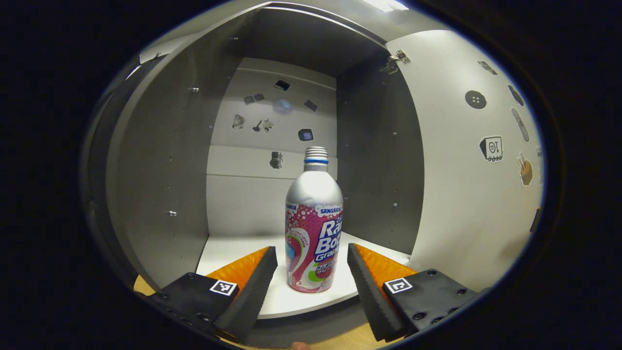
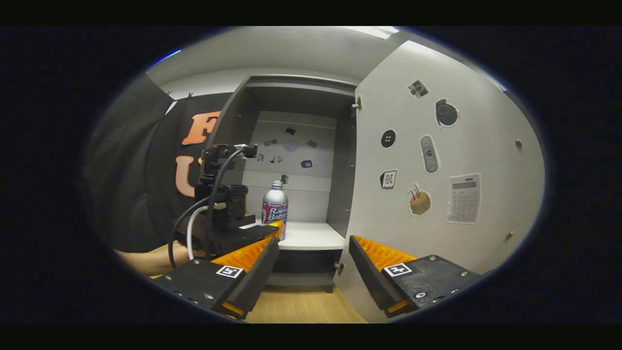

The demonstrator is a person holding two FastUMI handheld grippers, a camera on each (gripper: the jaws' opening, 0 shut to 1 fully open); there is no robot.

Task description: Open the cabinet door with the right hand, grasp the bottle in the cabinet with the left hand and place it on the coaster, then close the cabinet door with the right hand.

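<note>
Fingers of left gripper point(image 1: 312, 272) spread, flanking upright silver-and-pink metal bottle point(image 1: 314, 233) on white cabinet shelf point(image 1: 228, 250), untouched | right gripper point(image 2: 313, 265) fingers released, white stickered cabinet door point(image 2: 437, 194) beside them, swung open

Looks like a staged recording booth, not a real home. 1 small grey cabinet point(image 2: 296, 160) plastered with stickers sits on a wooden tabletop point(image 2: 301, 306), black cloth wall point(image 2: 146, 160) behind it.
</note>
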